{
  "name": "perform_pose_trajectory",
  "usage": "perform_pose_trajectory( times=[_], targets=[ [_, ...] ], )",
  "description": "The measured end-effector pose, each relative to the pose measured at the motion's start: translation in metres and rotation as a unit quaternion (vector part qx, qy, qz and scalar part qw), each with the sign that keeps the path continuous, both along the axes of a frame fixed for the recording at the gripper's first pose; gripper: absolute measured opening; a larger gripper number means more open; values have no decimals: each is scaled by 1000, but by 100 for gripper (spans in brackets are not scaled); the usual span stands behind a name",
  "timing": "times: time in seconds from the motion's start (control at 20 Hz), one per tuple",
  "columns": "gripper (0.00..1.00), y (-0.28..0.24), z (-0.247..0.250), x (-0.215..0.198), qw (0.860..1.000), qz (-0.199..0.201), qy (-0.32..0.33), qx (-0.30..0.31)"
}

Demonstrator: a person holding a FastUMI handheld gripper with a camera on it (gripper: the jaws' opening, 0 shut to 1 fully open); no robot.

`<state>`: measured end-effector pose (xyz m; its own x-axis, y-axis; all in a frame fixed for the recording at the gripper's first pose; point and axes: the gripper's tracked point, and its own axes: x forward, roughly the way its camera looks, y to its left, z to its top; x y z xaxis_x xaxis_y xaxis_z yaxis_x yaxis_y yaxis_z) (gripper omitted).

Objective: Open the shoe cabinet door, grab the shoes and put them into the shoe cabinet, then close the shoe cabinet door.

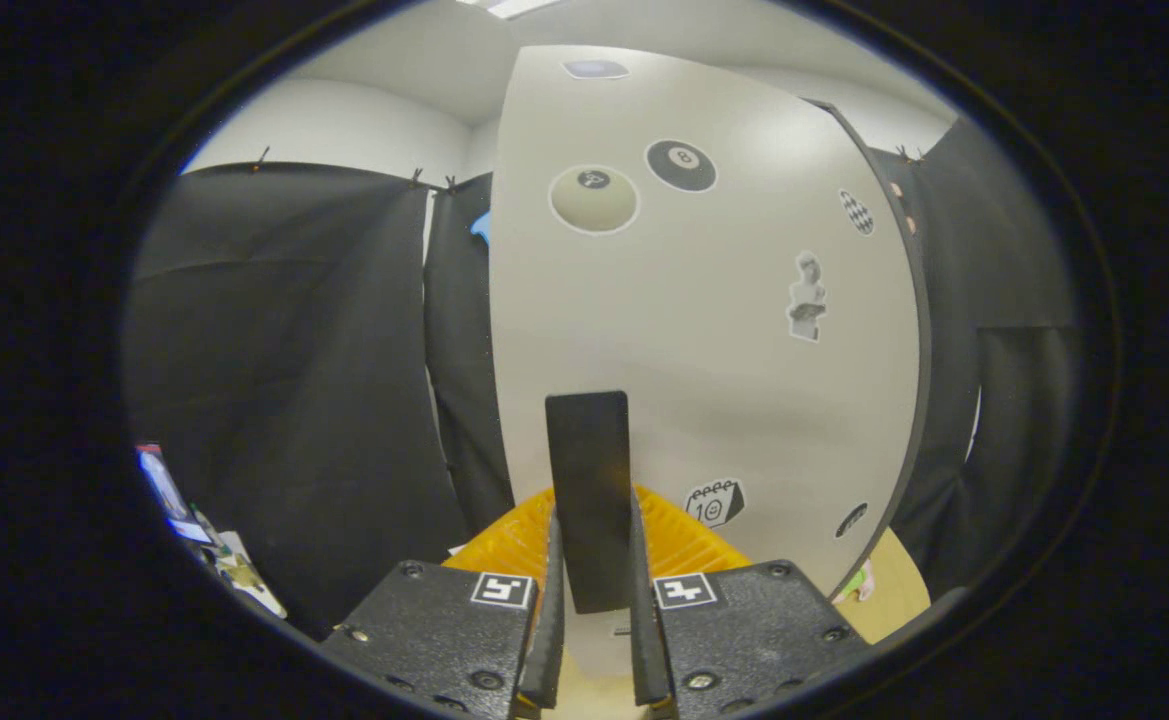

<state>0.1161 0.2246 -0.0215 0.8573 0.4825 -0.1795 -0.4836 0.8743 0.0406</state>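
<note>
Item 1: your gripper, fingers closed on the dark flat handle, one finger pressing each side.
Item 2: shoe cabinet door, pale, directly ahead w/ the handle standing upright on its front. Stickers on door: 8-ball, pale ball, bust figure, calendar.
Item 3: yellow ribbed object, low, behind the fingers, either side of the handle; can't tell what it is.
Item 4: black cloth hangs left & right of the door.

One door, one handle, six stickers on it; one gripper, two fingers clamping the handle.
</note>
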Motion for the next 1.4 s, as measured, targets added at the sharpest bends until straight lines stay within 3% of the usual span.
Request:
perform_pose_trajectory(
  times=[0.75,1.4],
  targets=[
    [31,-58,2,-42,998,14,-53,-6],
    [28,-140,6,-67,997,-38,-66,0]
  ],
)
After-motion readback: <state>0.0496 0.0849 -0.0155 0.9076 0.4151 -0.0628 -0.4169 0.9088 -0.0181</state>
